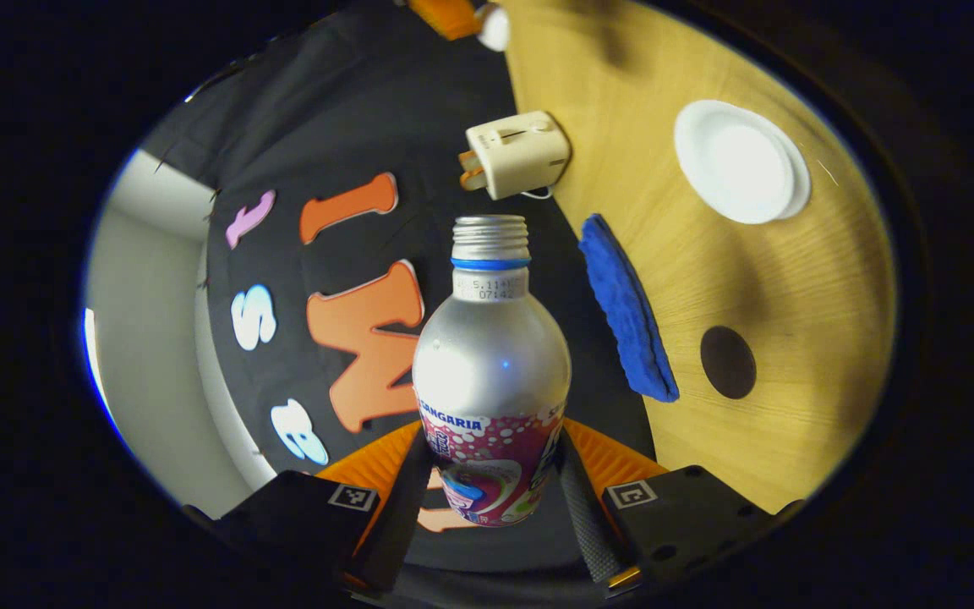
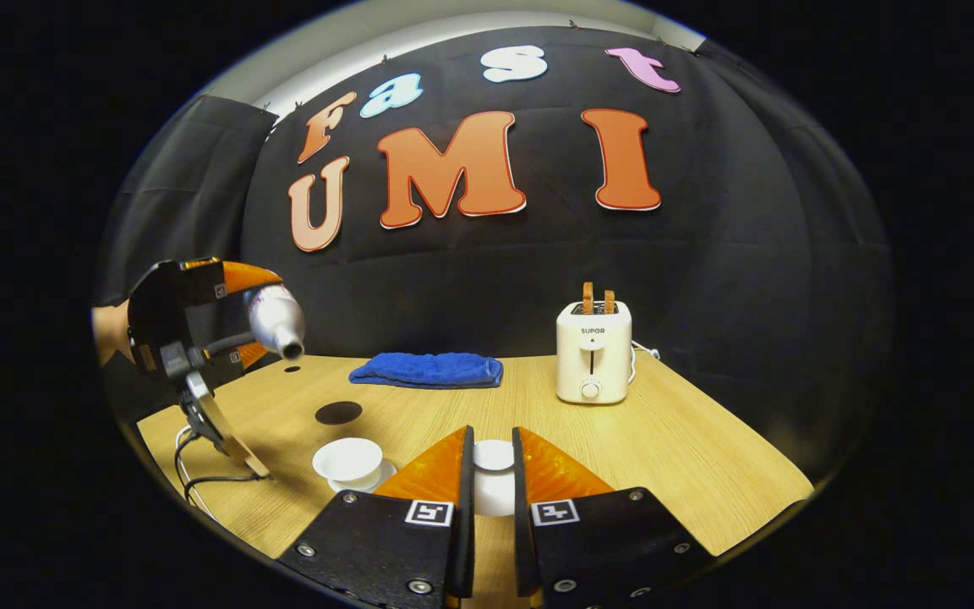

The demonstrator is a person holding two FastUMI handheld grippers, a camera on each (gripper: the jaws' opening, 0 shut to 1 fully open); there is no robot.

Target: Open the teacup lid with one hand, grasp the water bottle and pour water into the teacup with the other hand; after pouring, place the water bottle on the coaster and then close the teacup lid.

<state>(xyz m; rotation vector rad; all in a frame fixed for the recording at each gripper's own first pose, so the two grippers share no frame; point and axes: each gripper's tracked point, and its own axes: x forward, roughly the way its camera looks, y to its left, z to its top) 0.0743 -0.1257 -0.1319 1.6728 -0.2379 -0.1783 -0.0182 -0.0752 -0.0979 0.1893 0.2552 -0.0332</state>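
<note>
My left gripper (image 1: 494, 448) is shut on a silver water bottle (image 1: 491, 364) with no cap, gripping its printed lower half. In the right gripper view that gripper (image 2: 238, 317) holds the bottle (image 2: 276, 320) tipped almost level above the table's left side, mouth toward the open white teacup (image 2: 350, 461). No water stream is visible. The teacup (image 1: 736, 161) sits on its saucer. My right gripper (image 2: 492, 436) is shut on the white teacup lid (image 2: 494, 457), lifted right of the cup. A dark round coaster (image 2: 338, 413) lies behind the cup; the coaster (image 1: 728, 362) is bare.
A folded blue cloth (image 2: 428, 370) lies at the back of the wooden table (image 2: 664, 457). A cream toaster (image 2: 593, 351) with two slices stands at the back right, its cord behind it. A cable (image 2: 199, 478) hangs off the table's left edge.
</note>
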